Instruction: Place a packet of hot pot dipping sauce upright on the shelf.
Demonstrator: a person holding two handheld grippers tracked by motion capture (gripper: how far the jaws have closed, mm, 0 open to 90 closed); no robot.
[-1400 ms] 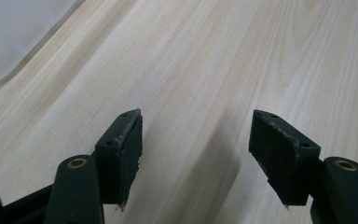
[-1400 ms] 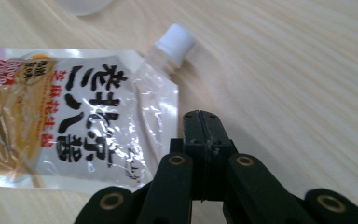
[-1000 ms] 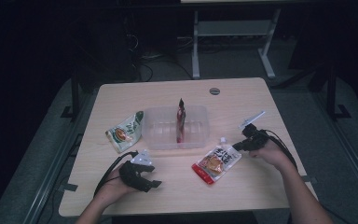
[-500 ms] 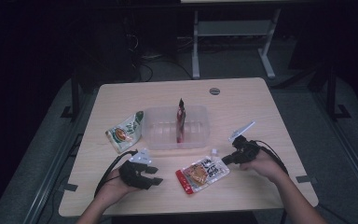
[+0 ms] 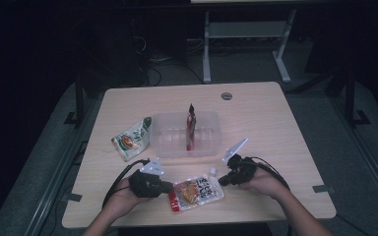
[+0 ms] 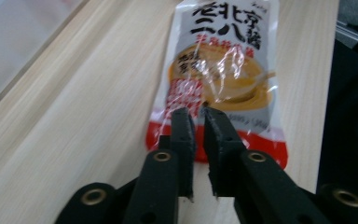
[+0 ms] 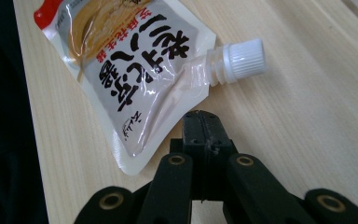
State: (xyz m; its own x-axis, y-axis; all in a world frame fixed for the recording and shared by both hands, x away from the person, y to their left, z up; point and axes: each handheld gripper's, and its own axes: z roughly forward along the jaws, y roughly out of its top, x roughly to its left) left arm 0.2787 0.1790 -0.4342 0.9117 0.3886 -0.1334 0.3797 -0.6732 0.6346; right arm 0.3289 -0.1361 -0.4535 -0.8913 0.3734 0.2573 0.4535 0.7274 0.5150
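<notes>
A white and red sauce pouch with a white screw cap lies flat near the table's front edge, between my two grippers. My left gripper rests at the pouch's red bottom edge. In the left gripper view the pouch lies just under that gripper, whose jaws are all but together, with a thin slit and nothing held. My right gripper is shut and empty. In the right gripper view it touches or nearly touches the pouch just below the spout.
A clear plastic container stands mid-table with a red pouch upright inside. A green pouch lies to its left. A round grommet sits near the table's far edge. Bare wood extends to the right.
My right gripper moved left and toward the front edge, and the sauce pouch slid left with it until it reached the left gripper. The left gripper barely moved.
</notes>
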